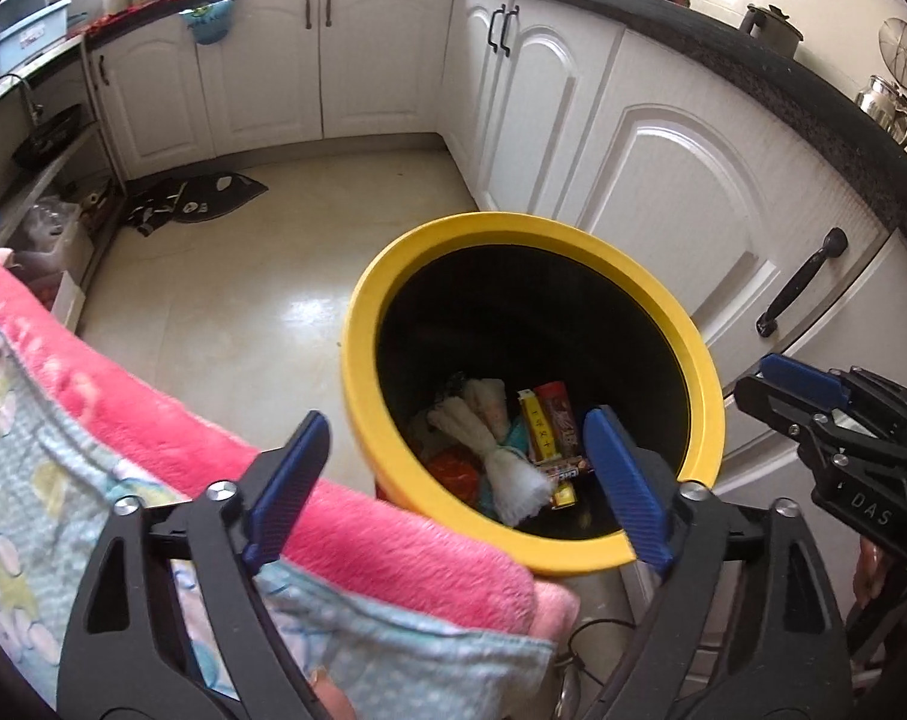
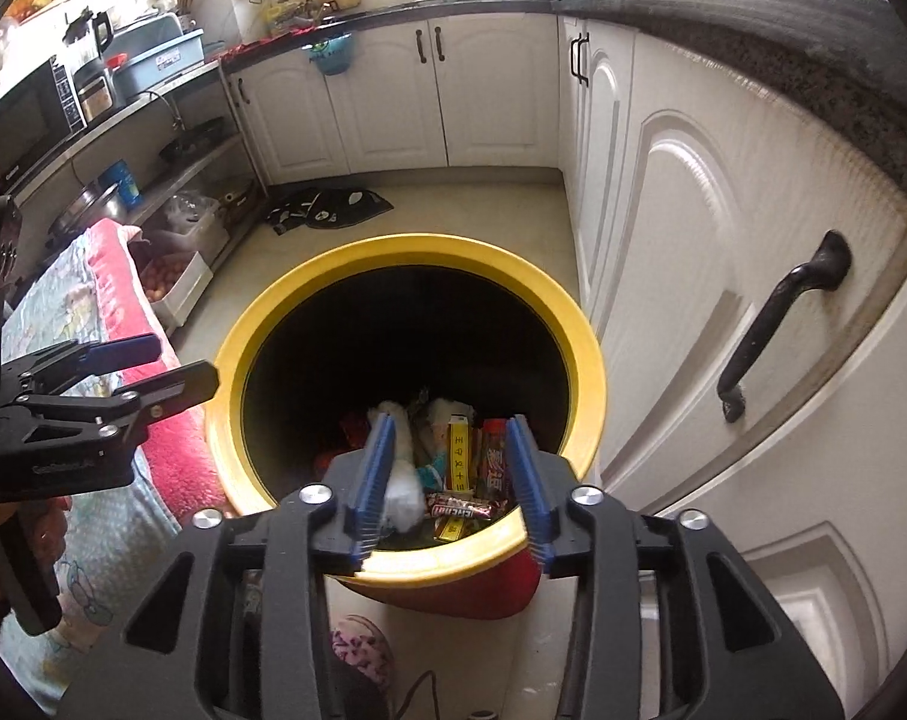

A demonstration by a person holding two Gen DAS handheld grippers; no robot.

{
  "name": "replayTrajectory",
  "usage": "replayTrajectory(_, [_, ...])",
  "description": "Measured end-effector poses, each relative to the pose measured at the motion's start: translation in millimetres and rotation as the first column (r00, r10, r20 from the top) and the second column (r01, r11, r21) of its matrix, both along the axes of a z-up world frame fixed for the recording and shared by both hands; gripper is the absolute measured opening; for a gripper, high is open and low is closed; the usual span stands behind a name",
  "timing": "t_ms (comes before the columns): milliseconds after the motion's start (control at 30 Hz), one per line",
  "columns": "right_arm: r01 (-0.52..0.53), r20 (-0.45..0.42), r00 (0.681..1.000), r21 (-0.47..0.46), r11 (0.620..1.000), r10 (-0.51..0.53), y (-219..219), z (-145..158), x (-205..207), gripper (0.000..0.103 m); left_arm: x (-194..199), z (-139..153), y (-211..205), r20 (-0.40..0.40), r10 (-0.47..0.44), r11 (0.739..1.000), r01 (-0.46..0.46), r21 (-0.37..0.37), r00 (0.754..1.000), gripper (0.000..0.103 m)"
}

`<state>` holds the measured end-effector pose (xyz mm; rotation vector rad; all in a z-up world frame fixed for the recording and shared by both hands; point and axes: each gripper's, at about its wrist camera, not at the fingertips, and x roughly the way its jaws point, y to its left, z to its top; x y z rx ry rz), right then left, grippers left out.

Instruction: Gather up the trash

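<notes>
A yellow-rimmed trash bin (image 1: 393,276) stands on the kitchen floor; it also shows in the right wrist view (image 2: 591,360). Inside lie a white rolled cloth (image 1: 501,450), snack wrappers (image 1: 549,420) and a candy bar (image 2: 459,505). My left gripper (image 1: 453,462) is open and empty, above the bin's near left rim. My right gripper (image 2: 447,462) is open and empty, directly over the bin's near rim. Each gripper appears in the other's view, the right one (image 1: 777,387) and the left one (image 2: 171,366).
A pink blanket over a blue patterned cloth (image 1: 153,420) lies at the left of the bin. White cabinets with black handles (image 2: 777,324) stand close on the right. A dark mat (image 1: 195,201) lies on the floor beyond. A cable (image 1: 597,630) trails below the bin.
</notes>
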<state>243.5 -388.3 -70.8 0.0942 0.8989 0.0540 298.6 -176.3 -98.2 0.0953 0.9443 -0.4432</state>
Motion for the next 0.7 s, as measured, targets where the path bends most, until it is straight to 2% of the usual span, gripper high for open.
replayTrajectory(133, [0.010,0.029,1.000,-0.002,1.000,-0.010,3,11,-10,0.056,-8,12,10,0.016,0.019,1.000,-0.019,0.022,1.000,0.092])
replayTrajectory(400, [0.006,0.112,0.994,-0.009,1.000,-0.005,21,38,-36,0.078,-34,43,36,0.073,0.064,0.997,-0.067,0.037,0.995,0.092])
replayTrajectory(667, [-0.023,0.184,0.982,-0.039,0.999,0.030,46,68,-57,0.084,-65,70,65,0.144,0.130,0.990,-0.136,0.036,0.981,0.092])
replayTrajectory(700, [-0.028,0.192,0.981,-0.041,0.999,0.036,49,71,-60,0.088,-69,73,68,0.151,0.135,0.989,-0.142,0.035,0.979,0.092])
